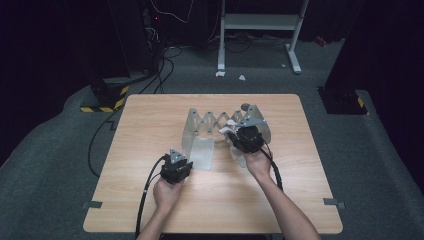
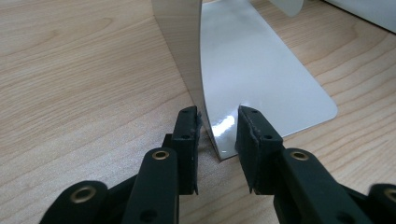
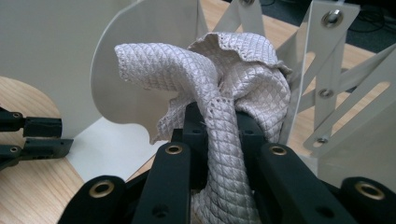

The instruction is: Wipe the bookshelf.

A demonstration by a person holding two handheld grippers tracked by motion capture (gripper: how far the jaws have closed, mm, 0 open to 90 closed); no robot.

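Currently catalogued on the wooden bench (image 1: 150, 200):

Item one: metal rack (image 1: 210, 125), silver-grey, with a scissor-lattice middle section and upright plates at each end; it stands near the centre of the bench, toward the far side. A flat foot plate (image 2: 261, 79) extends from its left end and lies on the wood.

Item two: quilted cloth (image 3: 224, 93), pale grey with a diamond pattern, bunched and draped. It sits at the right end of the rack, raised off the bench surface, its folds in front of the rack's lattice arms and curved end plate.

Item three: left gripper (image 2: 217, 135), held in the person's left hand (image 1: 165, 195) at the near left corner of the rack. Its jaws stand partly apart, one on either side of the lower corner of the upright plate where it meets the foot plate. A gap shows on the right-hand side; whether the left pad touches the metal cannot be told.

Item four: right gripper (image 3: 219, 126), held in the person's right hand (image 1: 257, 162) at the rack's right end. Its jaws are closed on a thick rolled fold of the quilted cloth, which runs down between the pads and spills out above them.
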